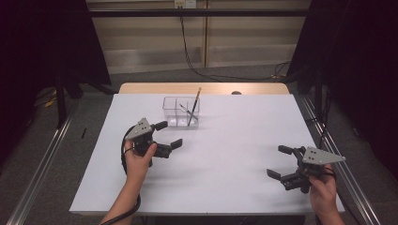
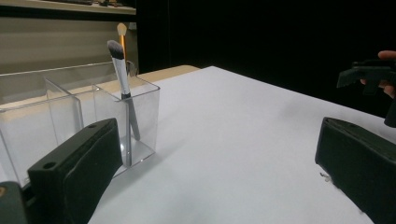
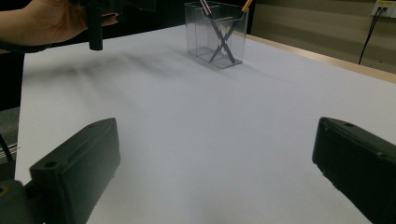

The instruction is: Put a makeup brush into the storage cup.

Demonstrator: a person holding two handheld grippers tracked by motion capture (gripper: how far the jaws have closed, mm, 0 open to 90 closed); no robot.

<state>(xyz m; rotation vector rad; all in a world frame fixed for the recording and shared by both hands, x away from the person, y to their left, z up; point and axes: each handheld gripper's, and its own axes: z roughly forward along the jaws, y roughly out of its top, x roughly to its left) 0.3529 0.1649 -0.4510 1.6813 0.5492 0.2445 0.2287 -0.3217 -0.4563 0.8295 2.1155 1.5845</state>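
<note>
Two brushes in clear organizer, seemingly three compartments; two grippers empty.

A clear, colourless plastic organizer box sits at twelve o'clock on the plain white table cover. In it stand an orange-handled brush with a pale tip and a silver-handled brush with grey-white bristles. Both matte black grippers carry grey plates. The table edge is light wood.

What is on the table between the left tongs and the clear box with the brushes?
Nothing. In the high view, only bare white table lies between the left tongs and the clear box holding two brushes.
</note>
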